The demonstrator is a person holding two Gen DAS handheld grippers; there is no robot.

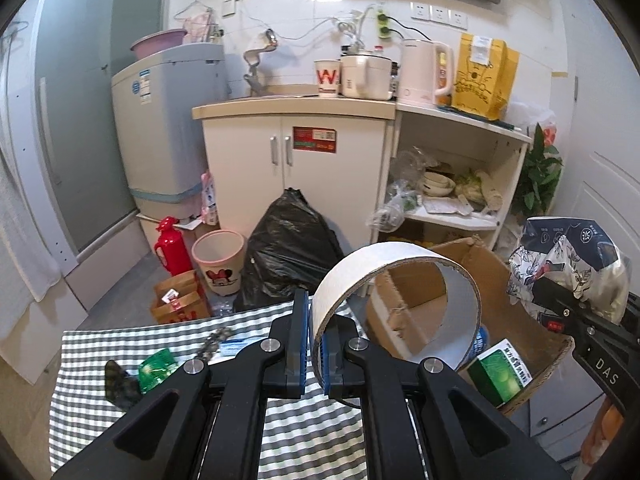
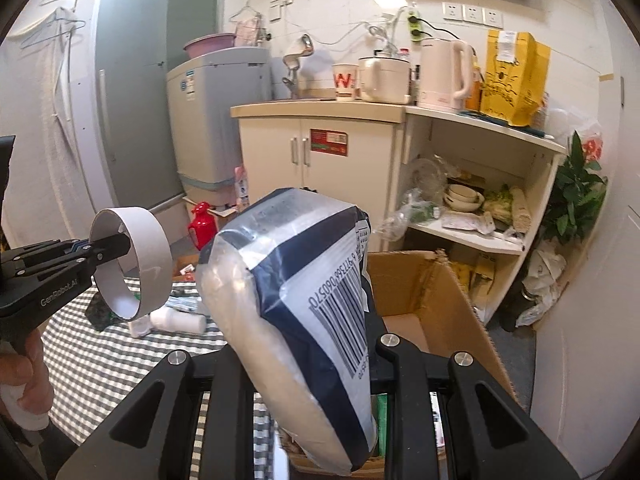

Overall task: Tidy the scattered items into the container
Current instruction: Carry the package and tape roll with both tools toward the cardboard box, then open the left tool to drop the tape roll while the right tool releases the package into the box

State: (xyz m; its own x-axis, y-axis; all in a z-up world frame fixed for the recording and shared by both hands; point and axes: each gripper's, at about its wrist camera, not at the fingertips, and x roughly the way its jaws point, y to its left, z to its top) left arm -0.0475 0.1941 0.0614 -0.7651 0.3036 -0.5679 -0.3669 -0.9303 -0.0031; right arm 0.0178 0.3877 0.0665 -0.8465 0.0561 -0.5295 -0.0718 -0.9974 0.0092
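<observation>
Two grippers are loaded at this moment, and you have both raised above the table edge. Your left gripper is clamped on the wall of a white tape ring, one blue pad inside the ring and one outside, so the ring stands on edge and hangs over the near corner of the cardboard box. From the right wrist view the same ring sits at the tip of that gripper, above the checked tablecloth, with your hand on the grip below. Your right gripper is closed on a plastic-wrapped packet with a dark blue band and a barcode, tilted up and to the left, its lower end hiding the fingertips; it hangs over the open box. Inside the box a green carton lies against the near wall. On the cloth a green sachet, a dark leaf-shaped piece and a small chain are spread near one another, and a white bottle lies on its side beneath the ring.
</observation>
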